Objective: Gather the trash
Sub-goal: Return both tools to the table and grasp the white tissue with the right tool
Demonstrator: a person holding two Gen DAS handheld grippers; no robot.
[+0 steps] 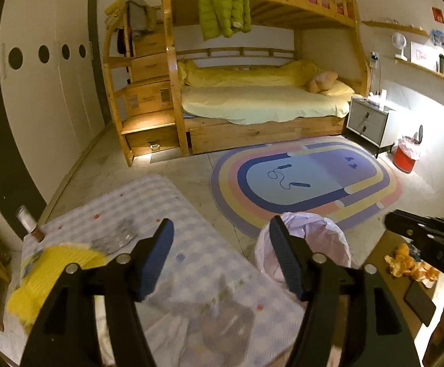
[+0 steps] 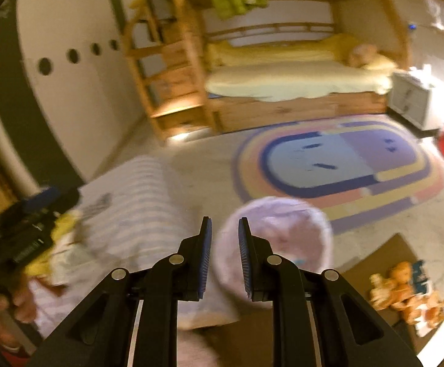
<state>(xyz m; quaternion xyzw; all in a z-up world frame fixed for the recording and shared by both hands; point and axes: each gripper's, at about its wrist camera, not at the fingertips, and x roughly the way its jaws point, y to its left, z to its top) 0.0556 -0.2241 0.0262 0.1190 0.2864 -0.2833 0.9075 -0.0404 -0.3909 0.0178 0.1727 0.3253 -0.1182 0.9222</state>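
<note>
A bin with a pink liner [image 1: 322,241] stands on the floor between a checked-cloth bed [image 1: 191,263] and a brown table [image 1: 383,253]. My left gripper [image 1: 221,223] hovers open and empty above the bed edge and the bin. On the cloth lie a yellow wrapper [image 1: 53,272], a crumpled clear wrapper [image 1: 115,238] and a metal can [image 1: 29,223]. Orange peels [image 1: 411,266] sit on the table. My right gripper [image 2: 225,221] is slightly open with nothing between its pads, over the bin's [image 2: 283,238] left rim; the view is blurred. The peels [image 2: 405,293] show at lower right.
A dark phone [image 1: 419,302] lies by the peels. Beyond is an oval striped rug [image 1: 307,177] with a cord on it, a wooden bunk bed [image 1: 252,101], a grey nightstand [image 1: 368,122] and a red bin [image 1: 405,156]. A hand [image 2: 8,305] holds the left gripper.
</note>
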